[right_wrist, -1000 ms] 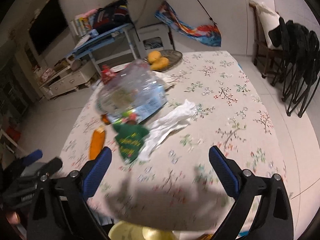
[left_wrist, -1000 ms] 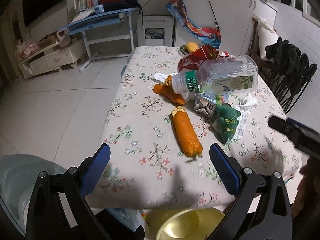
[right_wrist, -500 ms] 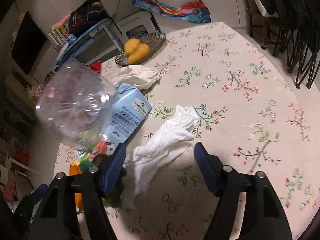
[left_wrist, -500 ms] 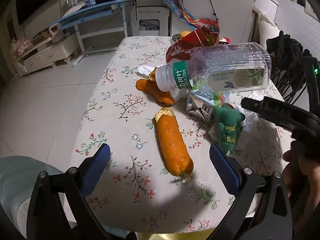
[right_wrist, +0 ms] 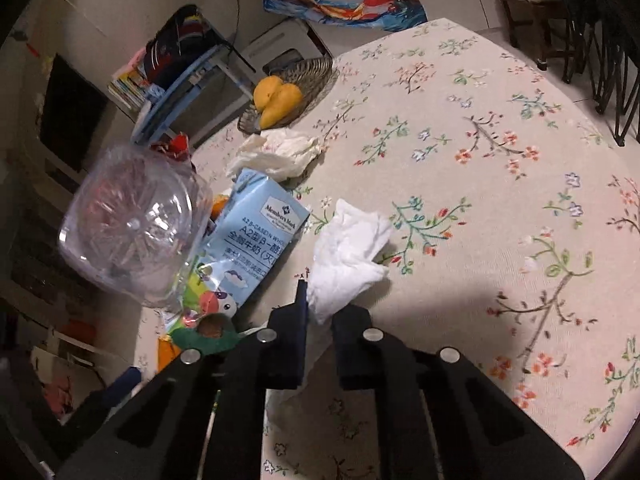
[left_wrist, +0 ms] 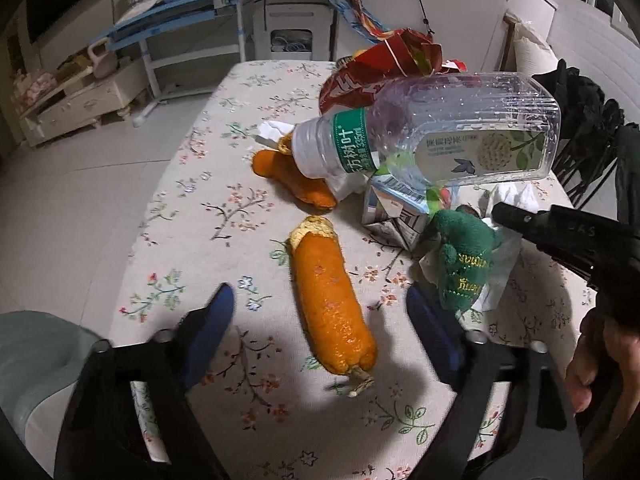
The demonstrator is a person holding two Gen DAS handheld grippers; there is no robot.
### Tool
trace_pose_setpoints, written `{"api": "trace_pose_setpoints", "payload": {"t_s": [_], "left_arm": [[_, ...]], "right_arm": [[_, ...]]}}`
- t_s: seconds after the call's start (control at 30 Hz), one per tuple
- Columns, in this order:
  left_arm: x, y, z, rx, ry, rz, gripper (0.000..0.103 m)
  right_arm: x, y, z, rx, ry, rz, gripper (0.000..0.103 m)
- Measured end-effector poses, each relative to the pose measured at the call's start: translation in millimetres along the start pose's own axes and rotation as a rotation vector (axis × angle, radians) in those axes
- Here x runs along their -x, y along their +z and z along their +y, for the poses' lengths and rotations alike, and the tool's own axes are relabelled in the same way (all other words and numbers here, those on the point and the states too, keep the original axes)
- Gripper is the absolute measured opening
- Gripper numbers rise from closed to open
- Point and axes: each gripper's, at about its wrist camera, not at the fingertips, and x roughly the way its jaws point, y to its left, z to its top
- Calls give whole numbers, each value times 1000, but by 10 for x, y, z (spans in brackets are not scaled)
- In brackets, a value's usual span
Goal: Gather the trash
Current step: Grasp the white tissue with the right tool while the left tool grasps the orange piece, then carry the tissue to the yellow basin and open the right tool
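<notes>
A long orange peel (left_wrist: 330, 300) lies on the floral table (left_wrist: 224, 216), between the blue pads of my open left gripper (left_wrist: 320, 328). A second orange peel (left_wrist: 292, 176) lies beyond it. An empty clear bottle (left_wrist: 432, 136) rests on a flattened milk carton (right_wrist: 256, 236), beside a green felt scrap (left_wrist: 464, 264) and a red snack bag (left_wrist: 376, 72). My right gripper (right_wrist: 320, 316) is shut on the near end of a crumpled white tissue (right_wrist: 348, 252). Its black body also shows in the left wrist view (left_wrist: 568, 232).
A wicker basket with yellow fruit (right_wrist: 280, 100) stands at the table's far end, with another crumpled tissue (right_wrist: 280, 152) near it. Black folding chairs (left_wrist: 592, 128) stand to the right. A blue desk (left_wrist: 180, 4) and a white cabinet (left_wrist: 80, 100) stand across the floor.
Both grippers moved forward and down over the table. The right gripper's jaws closed on the white tissue. The left gripper came down around the long orange peel and narrowed a little.
</notes>
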Motion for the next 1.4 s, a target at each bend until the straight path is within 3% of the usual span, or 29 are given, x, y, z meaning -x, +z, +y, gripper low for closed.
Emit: {"api": "trace_pose_setpoints", "payload": {"t_s": [0.03, 0.2, 0.37, 0.6, 0.97, 1.2, 1.4], "left_arm": [[-46, 9, 15, 2, -22, 11, 67], [-128, -18, -27, -15, -79, 33, 26], [-65, -28, 9, 2, -136, 4, 22], [198, -125, 106, 11, -169, -48, 21], [653, -382, 206, 10, -171, -93, 21], [861, -555, 273, 13, -164, -108, 21], [1021, -714, 288, 14, -164, -111, 21]], "right_arm": [[54, 6, -9, -2, 6, -18, 11], [451, 26, 117, 80, -2, -169, 11], [812, -51, 361, 207, 11, -300, 11], [1038, -143, 354, 203, 47, -338, 11], [1170, -678, 518, 211, 106, -249, 11], [1109, -1223, 629, 262, 136, -111, 12], [886, -1561, 591, 263, 103, 47, 13]]}}
